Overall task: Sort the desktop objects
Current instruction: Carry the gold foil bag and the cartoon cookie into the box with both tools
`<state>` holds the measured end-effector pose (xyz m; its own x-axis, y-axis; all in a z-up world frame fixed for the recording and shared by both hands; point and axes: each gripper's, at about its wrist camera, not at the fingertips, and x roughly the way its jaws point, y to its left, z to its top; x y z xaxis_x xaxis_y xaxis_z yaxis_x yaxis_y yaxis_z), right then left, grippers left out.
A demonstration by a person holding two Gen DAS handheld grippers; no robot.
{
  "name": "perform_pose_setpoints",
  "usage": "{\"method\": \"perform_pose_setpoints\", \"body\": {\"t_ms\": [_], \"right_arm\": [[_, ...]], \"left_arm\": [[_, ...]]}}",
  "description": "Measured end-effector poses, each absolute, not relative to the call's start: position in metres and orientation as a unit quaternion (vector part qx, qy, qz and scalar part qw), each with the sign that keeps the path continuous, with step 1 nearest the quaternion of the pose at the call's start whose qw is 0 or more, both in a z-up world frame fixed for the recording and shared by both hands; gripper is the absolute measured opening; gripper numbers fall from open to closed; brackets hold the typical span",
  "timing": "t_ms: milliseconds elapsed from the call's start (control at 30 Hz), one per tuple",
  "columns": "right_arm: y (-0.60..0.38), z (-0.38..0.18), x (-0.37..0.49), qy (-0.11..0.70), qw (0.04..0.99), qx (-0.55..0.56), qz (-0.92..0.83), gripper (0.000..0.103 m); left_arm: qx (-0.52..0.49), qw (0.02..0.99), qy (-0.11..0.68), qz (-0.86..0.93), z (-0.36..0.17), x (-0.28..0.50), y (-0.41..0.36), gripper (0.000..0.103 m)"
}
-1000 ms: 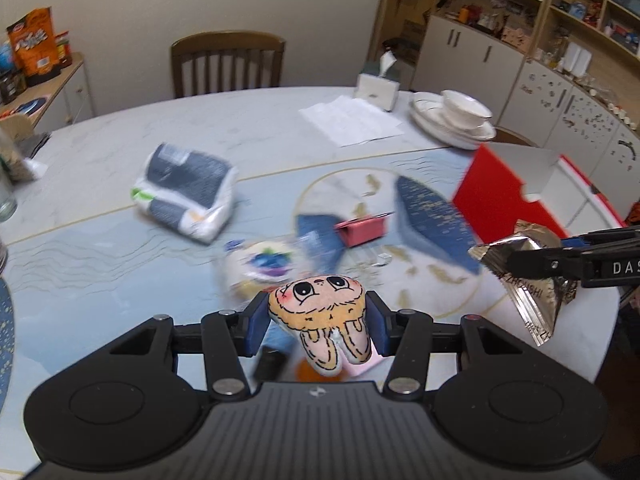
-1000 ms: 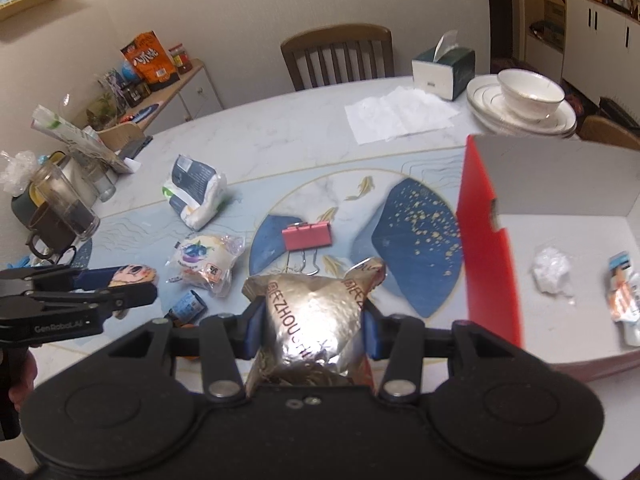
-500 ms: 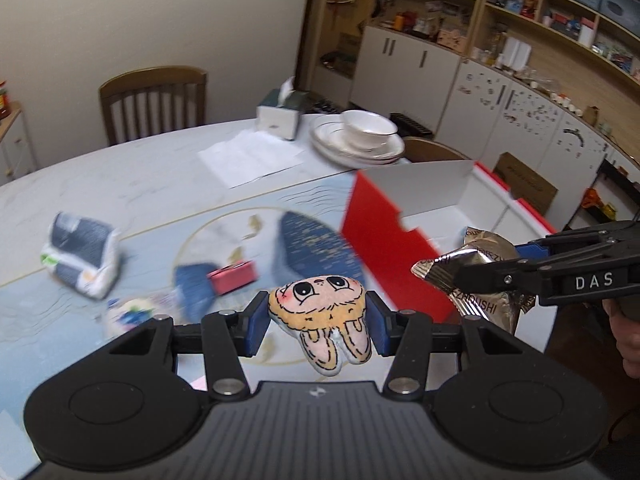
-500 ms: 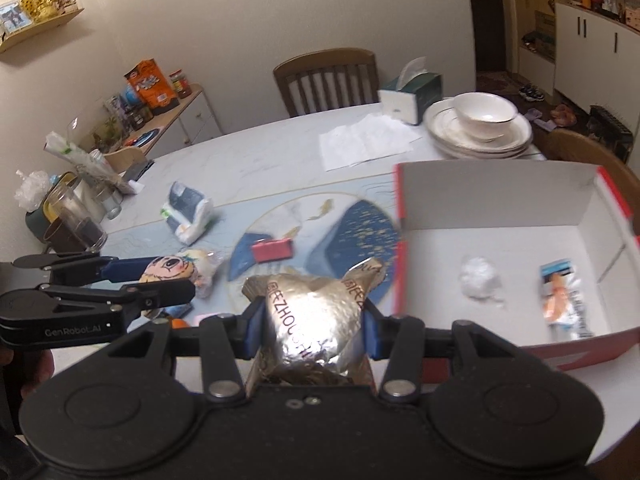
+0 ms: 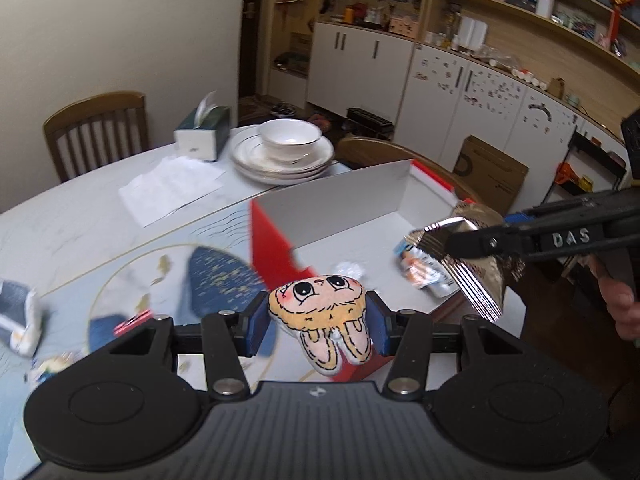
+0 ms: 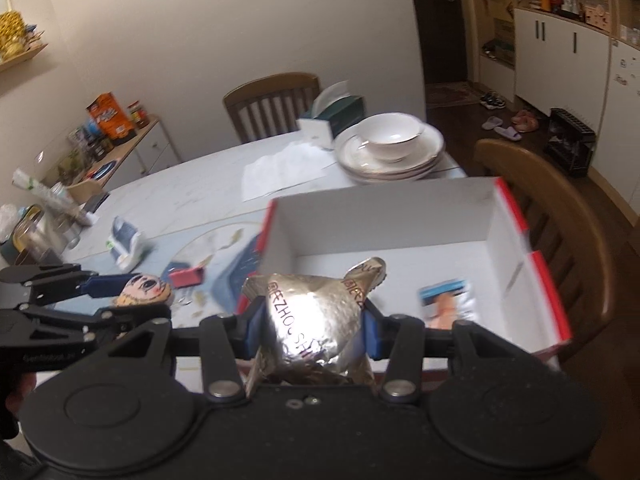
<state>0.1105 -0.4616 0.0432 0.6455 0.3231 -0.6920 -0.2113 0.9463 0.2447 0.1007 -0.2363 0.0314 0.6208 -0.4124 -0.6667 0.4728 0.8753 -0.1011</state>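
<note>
My left gripper (image 5: 316, 322) is shut on a small plush doll (image 5: 320, 308) with a cartoon face, held above the near left corner of the red and white box (image 5: 348, 192). My right gripper (image 6: 312, 326) is shut on a silver foil snack bag (image 6: 316, 316), held over the box's (image 6: 384, 216) near edge. The foil bag (image 5: 476, 276) and right gripper also show at the right of the left wrist view. The doll (image 6: 144, 290) and left gripper show at the left of the right wrist view. A blue snack packet (image 6: 448, 300) and a white crumpled wad (image 5: 350, 269) lie in the box.
On the table lie a red binder clip (image 6: 186, 276), a blue and white packet (image 6: 126, 242), a sheet of paper (image 5: 172, 188), a tissue box (image 5: 202, 134) and stacked plates with a bowl (image 5: 286, 152). Wooden chairs stand behind the table (image 5: 94, 130) and beside the box (image 6: 560, 216).
Both grippers have moved right toward the box with their loads still gripped. The box now fills more of both views and the loose items have slid off to the left.
</note>
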Motion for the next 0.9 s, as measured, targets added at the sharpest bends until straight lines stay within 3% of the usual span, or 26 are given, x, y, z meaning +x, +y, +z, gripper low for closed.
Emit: {"method": "perform_pose_setpoints", "body": {"t_ms": [633, 900], "right_arm": [[-0.539, 0.023, 0.184, 0.411, 0.901, 0.076, 0.114, 0.046], [-0.532, -0.001, 0.221, 0.439, 0.889, 0.040, 0.123, 0.046]], "left_arm": [[0.123, 0.875, 0.364, -0.294, 0.021, 0.148, -0.349, 0.049], [0.154, 0.849, 0.409, -0.297, -0.005, 0.184, -0.379, 0.049]]}}
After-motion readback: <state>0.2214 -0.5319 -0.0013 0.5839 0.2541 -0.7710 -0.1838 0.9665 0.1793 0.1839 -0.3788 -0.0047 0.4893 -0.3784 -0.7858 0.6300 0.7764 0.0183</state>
